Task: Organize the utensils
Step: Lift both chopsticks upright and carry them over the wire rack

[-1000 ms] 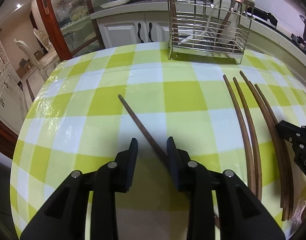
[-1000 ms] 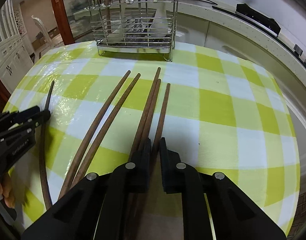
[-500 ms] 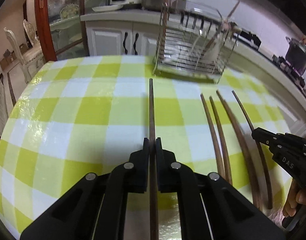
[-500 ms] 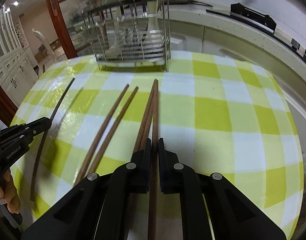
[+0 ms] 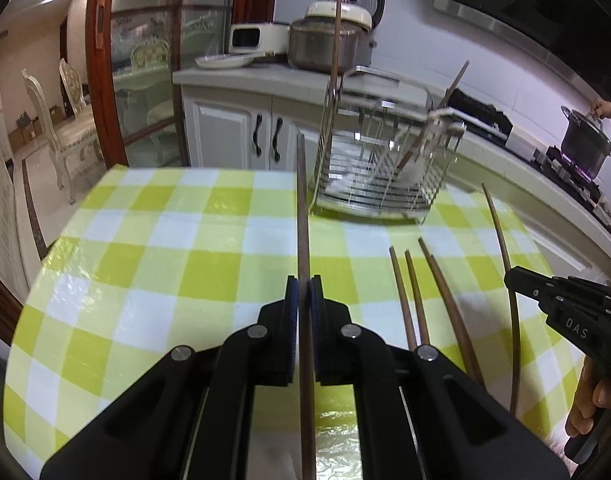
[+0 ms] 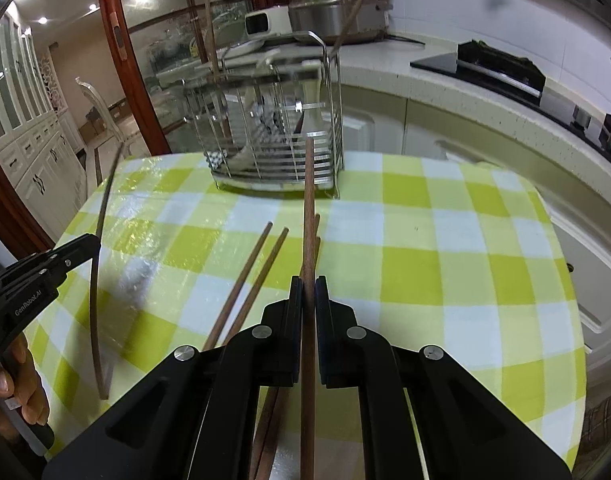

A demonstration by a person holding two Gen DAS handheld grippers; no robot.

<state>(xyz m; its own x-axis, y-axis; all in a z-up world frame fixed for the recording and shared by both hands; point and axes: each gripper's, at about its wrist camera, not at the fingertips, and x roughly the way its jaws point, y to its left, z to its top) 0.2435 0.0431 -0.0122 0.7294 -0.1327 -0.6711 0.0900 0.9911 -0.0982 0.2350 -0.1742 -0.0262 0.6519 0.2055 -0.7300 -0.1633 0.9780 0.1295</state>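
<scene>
Chopsticks are being lifted, one in each gripper.
Both jaws are pinching: left gripper (image 5: 304,280) one chopstick (image 5: 302,208), right gripper (image 6: 308,280) another chopstick (image 6: 308,208); next, tipping them into the wire rack (image 6: 277,152) ahead of the jaws.

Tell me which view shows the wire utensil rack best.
The right wrist view: the wire utensil rack stands near, with its wire walls and the utensils inside fairly distinct. The left wrist view shows it smaller and motion-blurred.

"DAS" on right claw (image 5: 517,280), "GenRobot.AI" on left claw (image 6: 91,244)

Table: yellow-and-white checked tablecloth (image 5: 153,264) | Counter: rice cooker (image 5: 341,16), metal pot (image 5: 325,50), white plate (image 5: 223,61) | Stove: lidded pot (image 5: 585,146) | Background: white chair (image 5: 49,128)
</scene>
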